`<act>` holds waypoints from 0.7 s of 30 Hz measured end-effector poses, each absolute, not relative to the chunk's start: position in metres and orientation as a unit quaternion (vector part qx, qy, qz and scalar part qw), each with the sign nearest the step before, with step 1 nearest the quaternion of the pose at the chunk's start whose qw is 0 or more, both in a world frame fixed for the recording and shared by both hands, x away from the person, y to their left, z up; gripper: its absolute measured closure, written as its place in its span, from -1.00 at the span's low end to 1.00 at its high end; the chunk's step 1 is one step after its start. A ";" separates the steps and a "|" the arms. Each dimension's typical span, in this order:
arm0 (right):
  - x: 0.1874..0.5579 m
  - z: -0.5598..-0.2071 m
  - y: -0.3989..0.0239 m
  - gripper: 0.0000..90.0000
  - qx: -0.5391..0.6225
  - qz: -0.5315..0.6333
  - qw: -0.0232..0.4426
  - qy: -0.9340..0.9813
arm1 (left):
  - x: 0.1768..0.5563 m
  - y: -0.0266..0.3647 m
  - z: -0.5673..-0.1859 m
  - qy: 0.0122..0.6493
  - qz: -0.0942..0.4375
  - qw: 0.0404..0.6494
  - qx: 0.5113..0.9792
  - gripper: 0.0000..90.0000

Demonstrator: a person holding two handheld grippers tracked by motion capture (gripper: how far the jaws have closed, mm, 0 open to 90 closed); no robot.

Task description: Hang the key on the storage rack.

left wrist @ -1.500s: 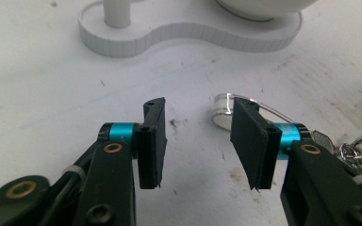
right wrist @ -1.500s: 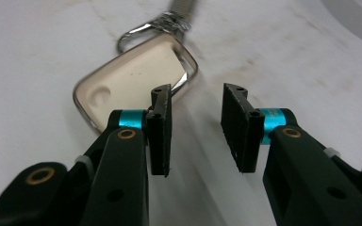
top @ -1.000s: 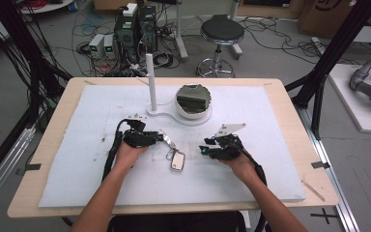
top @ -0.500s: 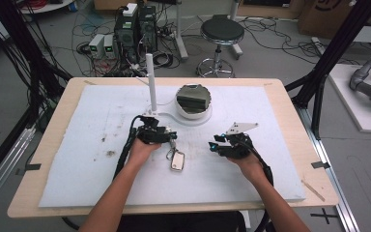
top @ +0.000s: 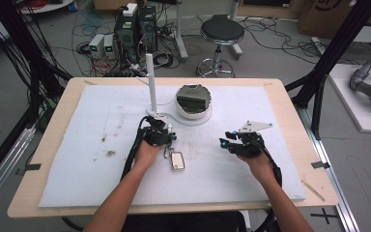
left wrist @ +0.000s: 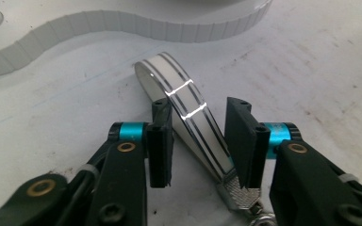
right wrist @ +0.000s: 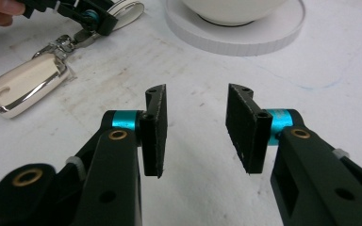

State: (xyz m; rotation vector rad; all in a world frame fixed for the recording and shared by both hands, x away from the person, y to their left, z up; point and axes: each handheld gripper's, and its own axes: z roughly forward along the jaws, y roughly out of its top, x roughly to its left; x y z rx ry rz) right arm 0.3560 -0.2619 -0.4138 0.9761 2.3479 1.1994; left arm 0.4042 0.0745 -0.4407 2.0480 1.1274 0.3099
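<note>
- Item under handling: a key fob [top: 177, 160] with a white loop strap [left wrist: 181, 101] joined to it by a metal clasp [right wrist: 62, 45].
- Fob body: flat, rounded rectangle, cream-white face with a polished chrome rim; it lies flat on the white mat [top: 77, 145], near the middle of the table [top: 48, 96], just in front of the left gripper [top: 163, 138].
- Strap: glossy white band edged with thin dark lines, folded into a loop, ending in a textured metal cap. In the left gripper view it stands on edge between the two pads.
- Left gripper: jaws have just been closing around the strap; the strap lies slantwise in the gap, its lower end against the right pad, the left pad close beside it. Firm pinch cannot be confirmed.
- Right gripper [top: 228, 143]: jaws partly open, nothing between them, low over bare mat, well apart from the fob.
- Surroundings: white bowl on a round base [top: 193, 102] and an upright white post [top: 150, 82] beyond the left gripper.
</note>
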 end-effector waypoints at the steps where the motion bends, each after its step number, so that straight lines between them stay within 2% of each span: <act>1: 0.356 -0.414 -0.263 0.34 0.344 0.422 0.165 0.822 | 0.404 0.076 -0.441 0.438 0.114 0.385 0.805 0.47; 10: 0.353 -0.413 -0.271 0.34 0.350 0.422 0.172 0.819 | 0.396 0.102 -0.438 0.409 0.070 0.407 0.814 0.60; 21: 0.354 -0.413 -0.272 0.34 0.353 0.423 0.172 0.816 | 0.392 0.136 -0.432 0.423 0.082 0.401 0.808 0.65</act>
